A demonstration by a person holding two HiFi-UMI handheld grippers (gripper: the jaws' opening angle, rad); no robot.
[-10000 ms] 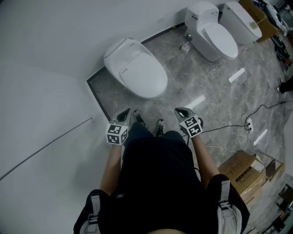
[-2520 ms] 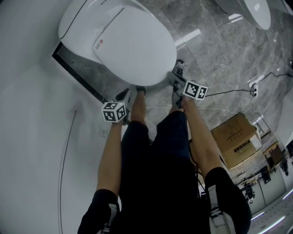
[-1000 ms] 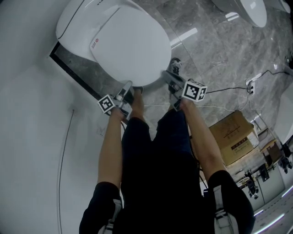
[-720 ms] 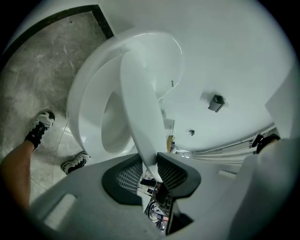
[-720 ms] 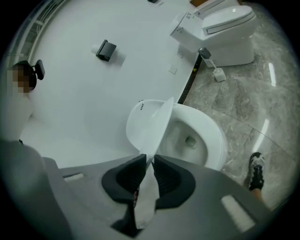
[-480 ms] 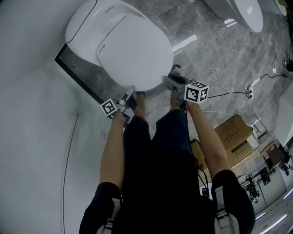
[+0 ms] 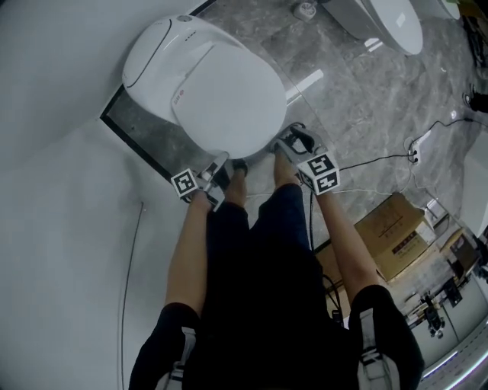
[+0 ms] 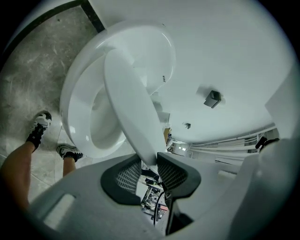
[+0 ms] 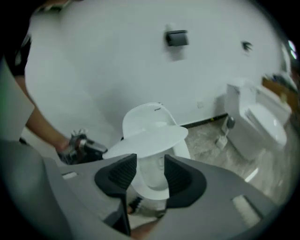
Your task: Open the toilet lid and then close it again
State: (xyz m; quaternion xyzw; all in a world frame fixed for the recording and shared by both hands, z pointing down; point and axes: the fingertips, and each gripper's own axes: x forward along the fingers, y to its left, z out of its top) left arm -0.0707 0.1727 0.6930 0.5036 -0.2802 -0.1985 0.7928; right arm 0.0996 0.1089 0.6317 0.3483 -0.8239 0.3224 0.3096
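The white toilet [image 7: 152, 53] stands by the wall, its lid [image 7: 229, 99] lifted a little off the bowl [image 8: 89, 117]. In the left gripper view the lid [image 8: 131, 108] runs down between the pads. My left gripper [image 8: 149, 161] has just closed on the lid's front edge and is shut on it, at the rim's near left [image 7: 219, 166]. My right gripper [image 7: 288, 141] sits by the rim's near right. Its jaws [image 9: 150, 168] have just been opening and press on nothing. The raised lid [image 9: 150, 138] and the left gripper [image 9: 82, 146] show beyond them.
A second toilet [image 7: 389, 19] stands at the far right, also seen in the right gripper view [image 9: 262, 124]. A cardboard box [image 7: 396, 236] and a cable [image 7: 374, 161] lie on the grey floor to my right. My shoes [image 8: 40, 129] stand just before the bowl.
The lid's front edge has come up off the bowl in the left gripper. Both grippers have risen. The right gripper has rolled, opened and come off the rim.
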